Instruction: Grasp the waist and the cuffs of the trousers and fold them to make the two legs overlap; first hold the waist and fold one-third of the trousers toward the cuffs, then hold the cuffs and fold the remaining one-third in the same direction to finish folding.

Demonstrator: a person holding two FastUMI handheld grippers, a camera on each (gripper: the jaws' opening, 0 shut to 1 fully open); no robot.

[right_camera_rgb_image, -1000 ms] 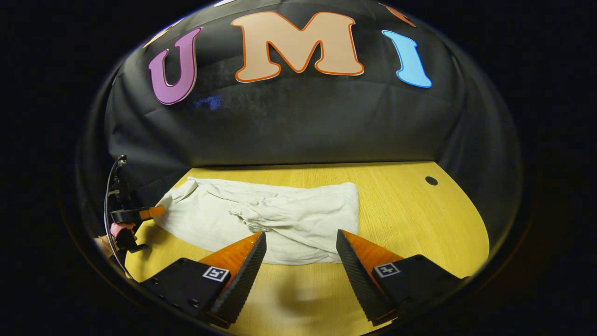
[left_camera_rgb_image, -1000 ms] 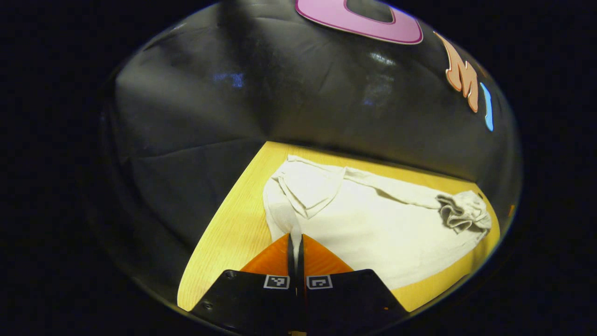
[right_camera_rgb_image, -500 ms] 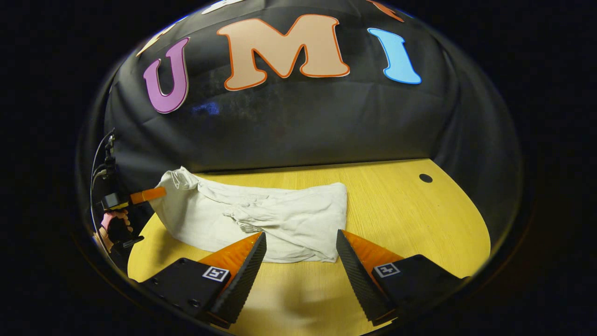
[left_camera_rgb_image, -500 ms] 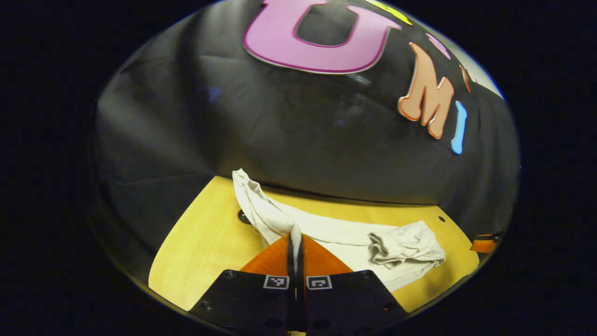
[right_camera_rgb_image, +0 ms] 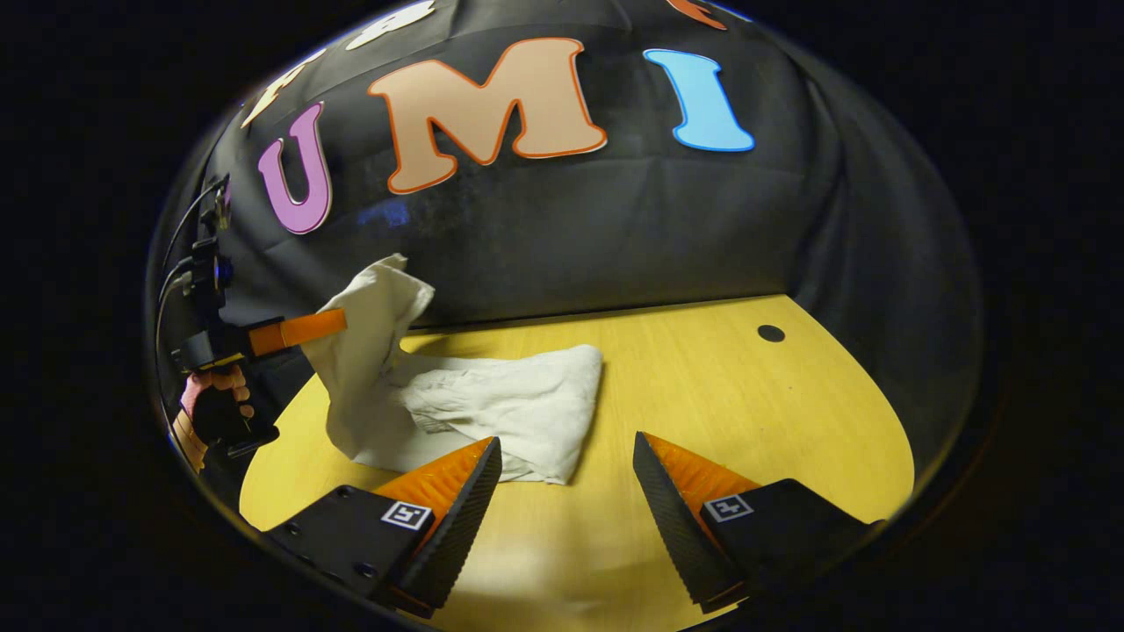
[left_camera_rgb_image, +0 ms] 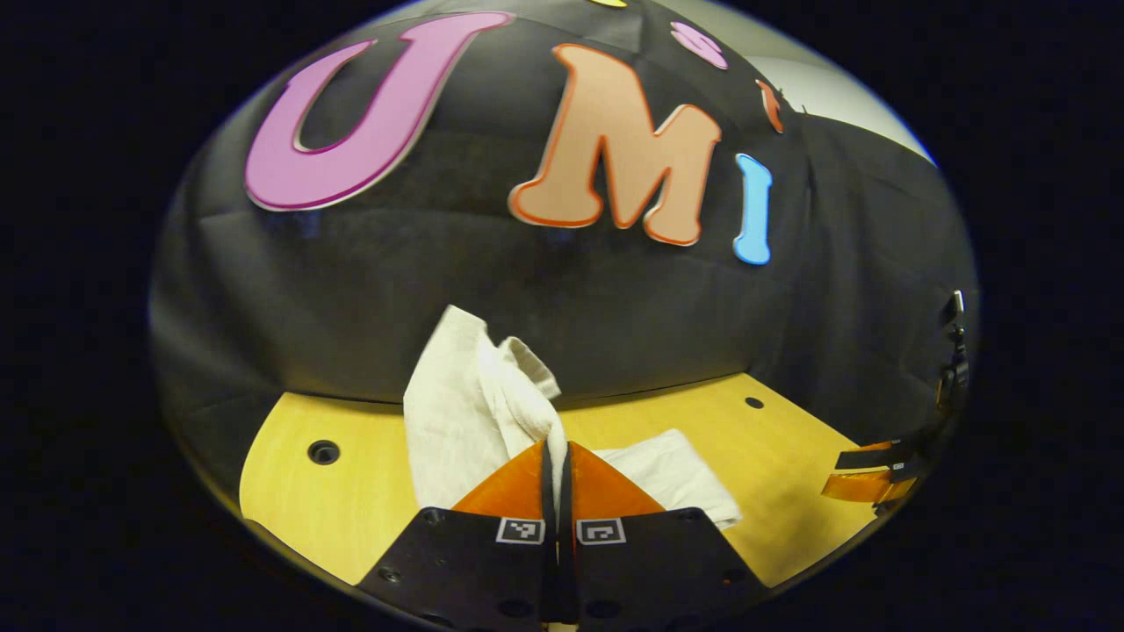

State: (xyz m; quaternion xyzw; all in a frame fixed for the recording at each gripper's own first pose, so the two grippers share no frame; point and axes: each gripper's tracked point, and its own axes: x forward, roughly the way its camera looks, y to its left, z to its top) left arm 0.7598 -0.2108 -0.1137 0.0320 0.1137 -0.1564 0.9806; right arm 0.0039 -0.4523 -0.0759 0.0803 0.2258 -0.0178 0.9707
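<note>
The left gripper (left_camera_rgb_image: 557,456) is clamped on one end of the white trousers (right_camera_rgb_image: 492,408), its fingers pressed together with cloth pinched between them. In the right gripper view that end is raised off the wooden table (right_camera_rgb_image: 746,412) and hangs in a loose sheet from the left gripper (right_camera_rgb_image: 338,323), while the rest of the trousers lies bunched on the table. The held end is probably the cuffs, though the folds hide any hem.

The right gripper (right_camera_rgb_image: 566,456) has its fingers spread wide with nothing between them and hovers over the table's near edge, just short of the pile. From the held end, the trousers' long axis runs toward the right gripper's side of the table — so the lifted end likely has to be carried along that line and laid over the pile. The left gripper alone has hold of the cloth; the right is the nearer one to the resting end.
</note>
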